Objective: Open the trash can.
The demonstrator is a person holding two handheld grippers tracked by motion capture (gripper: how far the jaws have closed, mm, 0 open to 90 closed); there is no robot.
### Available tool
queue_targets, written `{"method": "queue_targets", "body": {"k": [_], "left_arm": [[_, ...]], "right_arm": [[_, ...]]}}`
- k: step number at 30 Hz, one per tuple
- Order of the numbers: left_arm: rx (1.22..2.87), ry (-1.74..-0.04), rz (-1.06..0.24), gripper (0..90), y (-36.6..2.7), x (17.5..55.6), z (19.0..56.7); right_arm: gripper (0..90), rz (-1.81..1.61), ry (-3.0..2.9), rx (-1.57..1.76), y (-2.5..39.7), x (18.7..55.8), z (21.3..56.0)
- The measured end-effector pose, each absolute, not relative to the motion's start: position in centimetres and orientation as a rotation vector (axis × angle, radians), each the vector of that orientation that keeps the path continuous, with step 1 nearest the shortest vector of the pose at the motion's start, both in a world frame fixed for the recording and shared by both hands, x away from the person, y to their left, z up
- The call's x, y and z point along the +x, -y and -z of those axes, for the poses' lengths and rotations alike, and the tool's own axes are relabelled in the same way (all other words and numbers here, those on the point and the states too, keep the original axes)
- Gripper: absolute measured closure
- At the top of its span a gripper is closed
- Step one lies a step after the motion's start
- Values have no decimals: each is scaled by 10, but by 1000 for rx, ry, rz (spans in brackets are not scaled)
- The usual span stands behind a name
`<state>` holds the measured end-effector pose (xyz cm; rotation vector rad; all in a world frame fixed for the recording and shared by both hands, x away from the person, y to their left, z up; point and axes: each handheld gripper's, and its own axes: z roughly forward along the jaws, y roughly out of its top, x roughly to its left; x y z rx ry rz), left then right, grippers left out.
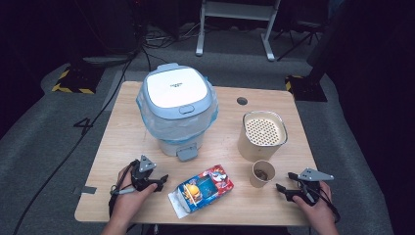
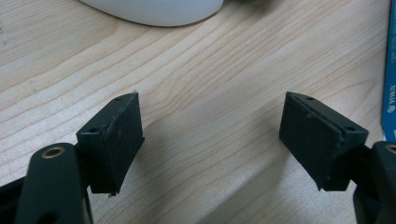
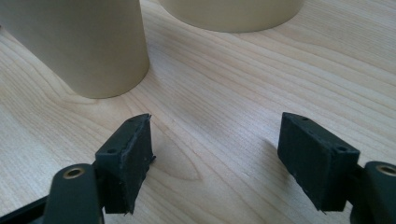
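On the wooden table (image 1: 122, 147) stands a white pedal bin (image 1: 176, 110) with a blue-grey lid and a blue bag liner. In front of it lies a colourful snack box (image 1: 203, 190). A beige canister (image 1: 263, 134) with a perforated top stands to the right, with a paper cup (image 1: 263, 174) just in front of it. My left gripper (image 1: 160, 182) rests open left of the box, over bare wood (image 2: 212, 121). My right gripper (image 1: 285, 181) stands open right of the cup (image 3: 79, 42), nothing between its jaws (image 3: 217, 126).
The bin's white base (image 2: 154, 9) lies ahead of the left jaws and the box's blue edge (image 2: 390, 70) is at their right. The canister's base (image 3: 233, 11) is beyond the right jaws. A cable hole (image 1: 242, 101) sits near the far edge.
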<state>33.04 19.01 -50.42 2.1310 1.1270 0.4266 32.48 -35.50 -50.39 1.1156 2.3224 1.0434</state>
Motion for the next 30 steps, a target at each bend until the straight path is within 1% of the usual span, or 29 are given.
{"method": "queue_targets", "body": {"k": [7,10,13,18,19,22,27,30], "left_arm": [[2133,-1128,-428,215,-190,331,504],[2134,-1125,-435,215,-190,331,504],[2129,-1123,-438,232,-190,331,504],[2125,-1121,-417,432,-194,332,501],[2115,-1133,-363,465,-196,333,497],[2075,-1095,-321,510,-200,334,490],[2059,-1016,-321,515,-204,333,477],[2033,-962,-329,511,-207,335,461]], "right_arm": [[270,-1043,-2323,1118,355,325,504],[255,-1040,-2325,1112,355,325,504],[215,-1037,-2342,1096,354,324,504],[212,-1038,-2346,1092,355,325,504],[211,-1038,-2349,1089,355,325,504],[209,-1039,-2351,1087,355,325,504],[208,-1043,-2356,1081,355,326,504],[207,-1045,-2359,1078,355,326,504]]}}
